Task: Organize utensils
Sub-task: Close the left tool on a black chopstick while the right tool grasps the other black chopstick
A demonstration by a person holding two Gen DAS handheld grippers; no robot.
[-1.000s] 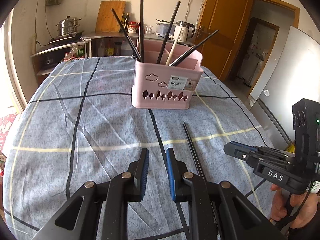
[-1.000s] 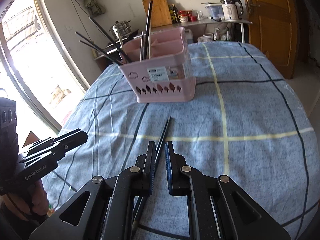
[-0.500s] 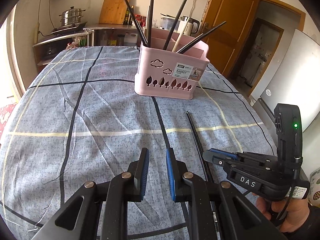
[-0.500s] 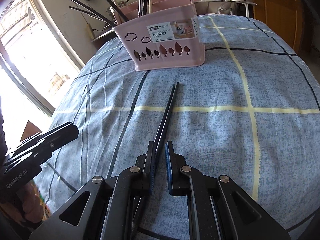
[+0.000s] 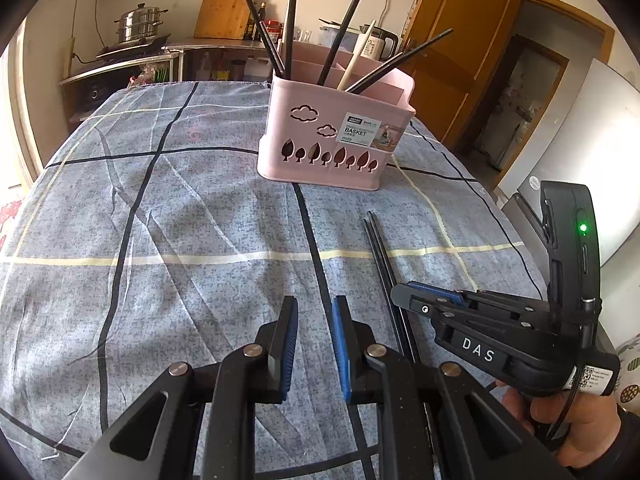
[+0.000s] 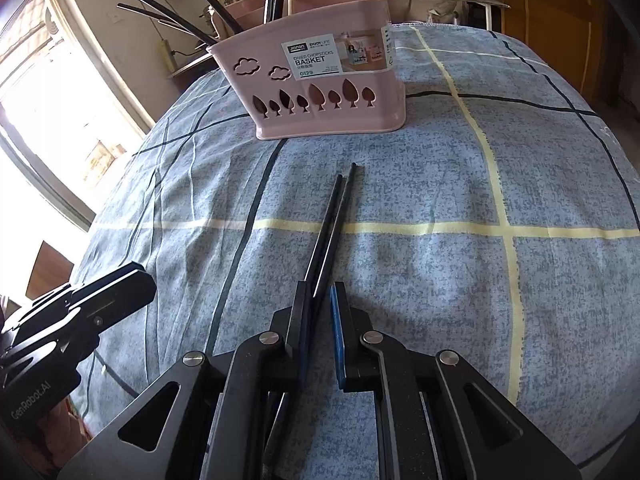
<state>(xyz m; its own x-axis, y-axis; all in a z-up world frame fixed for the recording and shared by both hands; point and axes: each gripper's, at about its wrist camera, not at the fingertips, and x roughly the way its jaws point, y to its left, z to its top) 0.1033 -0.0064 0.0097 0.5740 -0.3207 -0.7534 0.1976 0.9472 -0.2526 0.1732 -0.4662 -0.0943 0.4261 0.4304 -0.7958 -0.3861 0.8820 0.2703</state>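
Black chopsticks [image 6: 330, 224], one pair, are lying side by side on the checked blue tabletop [image 6: 440, 280], just short of the pink basket [image 6: 324, 92]. I am seeing my right gripper [image 6: 320, 312] straddling their near ends, jaws slightly apart, not pinching. My left gripper [image 5: 314, 320] is hovering alongside, narrowly spread, holding nothing.

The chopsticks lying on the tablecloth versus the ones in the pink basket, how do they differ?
1. The pair on the tablecloth lies flat; the chopsticks in the pink basket stand on end, leaning.
2. The pair on the tablecloth lies close and parallel; the chopsticks in the pink basket fan out in different directions.
3. The pair on the tablecloth runs under the right gripper; no gripper is near those in the basket.

Both sets are long, thin and black.
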